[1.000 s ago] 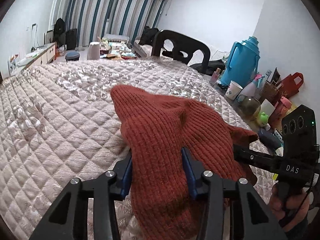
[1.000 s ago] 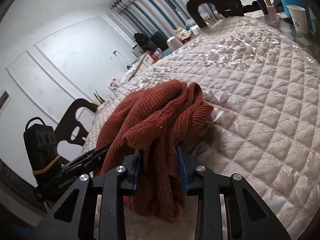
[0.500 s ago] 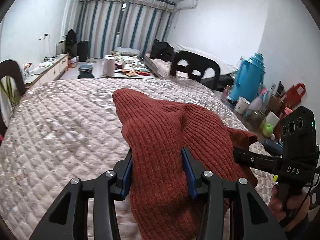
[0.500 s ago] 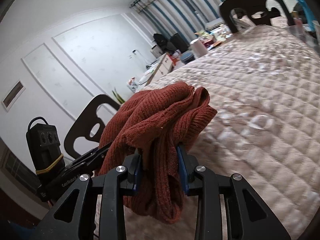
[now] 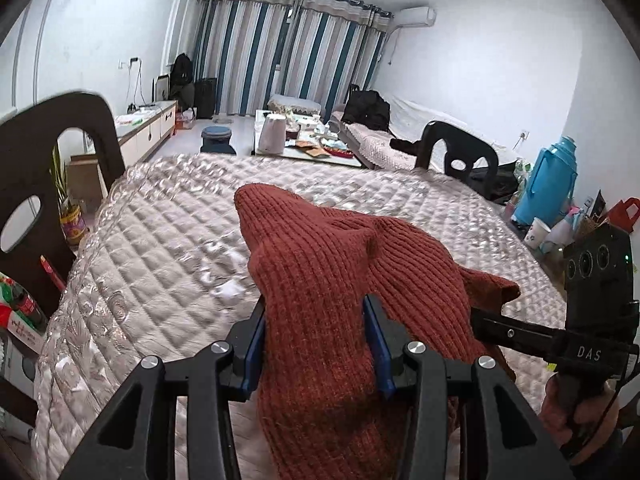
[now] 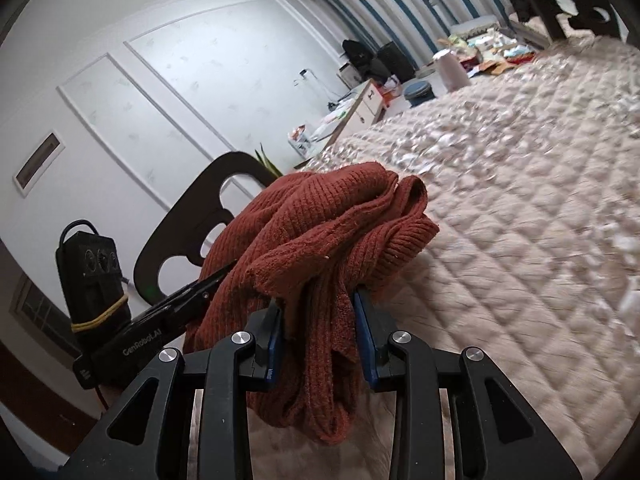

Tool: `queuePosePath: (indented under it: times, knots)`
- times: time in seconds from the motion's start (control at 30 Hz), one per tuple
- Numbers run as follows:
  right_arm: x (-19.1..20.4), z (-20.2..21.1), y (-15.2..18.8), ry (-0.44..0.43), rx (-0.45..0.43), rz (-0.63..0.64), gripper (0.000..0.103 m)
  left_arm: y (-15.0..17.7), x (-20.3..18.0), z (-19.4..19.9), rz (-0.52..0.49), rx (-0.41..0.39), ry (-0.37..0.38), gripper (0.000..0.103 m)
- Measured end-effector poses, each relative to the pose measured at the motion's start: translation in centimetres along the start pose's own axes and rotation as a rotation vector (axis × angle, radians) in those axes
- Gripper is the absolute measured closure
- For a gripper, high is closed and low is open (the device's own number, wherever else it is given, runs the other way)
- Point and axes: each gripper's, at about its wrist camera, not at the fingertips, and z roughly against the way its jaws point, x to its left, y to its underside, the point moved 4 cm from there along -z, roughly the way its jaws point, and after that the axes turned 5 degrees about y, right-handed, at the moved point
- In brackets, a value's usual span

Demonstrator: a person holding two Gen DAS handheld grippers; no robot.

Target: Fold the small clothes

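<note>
A rust-red knitted garment (image 5: 332, 280) hangs bunched between both grippers above the quilted beige table cover (image 5: 160, 240). My left gripper (image 5: 316, 340) is shut on one part of it, with cloth draped over and below the blue pads. My right gripper (image 6: 320, 336) is shut on another bunch of the same garment (image 6: 320, 240), whose folds hang below the jaws. The right gripper also shows at the right of the left wrist view (image 5: 520, 332), and the left gripper at the left of the right wrist view (image 6: 168, 316).
A dark chair (image 5: 48, 184) stands at the table's left edge and another (image 5: 460, 156) at the far side. A blue thermos (image 5: 548, 184), cups and bags crowd the right edge. A low table with a kettle (image 5: 272, 136) stands beyond.
Both grippers have lifted and swung left with the garment still held; the view now shows more of the left chair and the room. The garment hangs higher over the table.
</note>
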Motion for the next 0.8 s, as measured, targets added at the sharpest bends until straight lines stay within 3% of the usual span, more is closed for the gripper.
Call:
queuePosePath:
  times: [0.1, 0.27, 0.37, 0.5, 0.67, 0.8]
  knots:
    - [-1.0, -2.3, 0.5, 0.035, 0.038, -0.011, 0.069, 1.4, 2.3, -1.9, 0.022, 0.057, -0.036, 0.053]
    - [-2.8, -1.0, 1.3, 0.09, 0.043, -0.029, 0.069, 2.2, 3.2, -0.2, 0.062, 0.026, -0.007, 0.05]
    - [-1.8, 1.5, 0.8, 0.167, -0.023, 0.033, 0.069, 1.4, 2.2, 1.2, 0.029, -0.018, -0.012, 0.051]
    - [2.2, 2.9, -0.9, 0.197, -0.107, 0.146, 0.069, -0.2, 0.9, 1.5, -0.004, -0.059, -0.01, 0.051]
    - [6.2, -1.0, -2.0, 0.208, -0.067, 0.291, 0.087, 0.0, 1.3, -0.4, 0.001, -0.019, -0.033, 0.051]
    - [4.7, -5.1, -1.1, 0.271, 0.026, 0.309, 0.093, 0.9, 1.7, -1.0, 0.012, -0.008, -0.045, 0.051]
